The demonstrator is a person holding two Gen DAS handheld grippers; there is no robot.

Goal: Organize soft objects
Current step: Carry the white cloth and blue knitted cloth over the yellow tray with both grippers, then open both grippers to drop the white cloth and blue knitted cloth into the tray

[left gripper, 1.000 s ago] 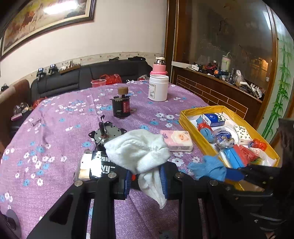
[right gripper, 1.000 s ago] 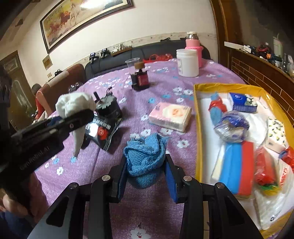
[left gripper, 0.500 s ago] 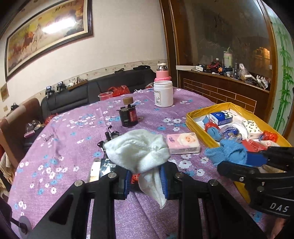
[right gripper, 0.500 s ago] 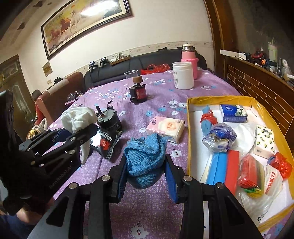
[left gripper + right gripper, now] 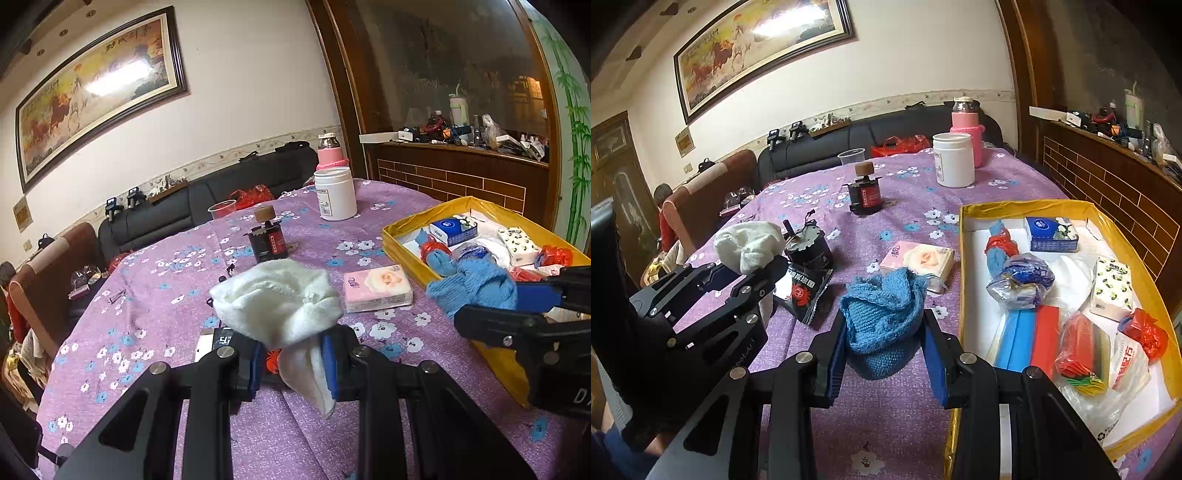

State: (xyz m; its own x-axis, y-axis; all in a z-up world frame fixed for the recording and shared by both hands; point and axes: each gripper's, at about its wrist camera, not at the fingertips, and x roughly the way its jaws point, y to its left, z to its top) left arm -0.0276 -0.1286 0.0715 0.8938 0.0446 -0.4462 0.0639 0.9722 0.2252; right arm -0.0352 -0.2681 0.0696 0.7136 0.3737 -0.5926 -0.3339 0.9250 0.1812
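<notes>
My left gripper (image 5: pixel 291 360) is shut on a white cloth (image 5: pixel 277 302) and holds it above the purple flowered table (image 5: pixel 155 295). The white cloth also shows at the left of the right wrist view (image 5: pixel 750 243). My right gripper (image 5: pixel 884 349) is shut on a blue knitted cloth (image 5: pixel 882 314), held above the table just left of the yellow tray (image 5: pixel 964 218). The blue cloth shows in the left wrist view (image 5: pixel 476 284) in front of the yellow tray (image 5: pixel 406 225).
The tray holds tissue packs (image 5: pixel 1051 234), bagged items (image 5: pixel 1021 280) and blue and red packs (image 5: pixel 1030 339). On the table lie a pink tissue pack (image 5: pixel 918 260), a small motor (image 5: pixel 807 249), a black snack packet (image 5: pixel 805 291), a dark red bottle (image 5: pixel 864 194), a white jar (image 5: pixel 953 158) and a pink flask (image 5: pixel 967 125).
Both grippers have risen higher above the table with their cloths still held. The right gripper with the blue cloth has moved closer to the tray's left edge.
</notes>
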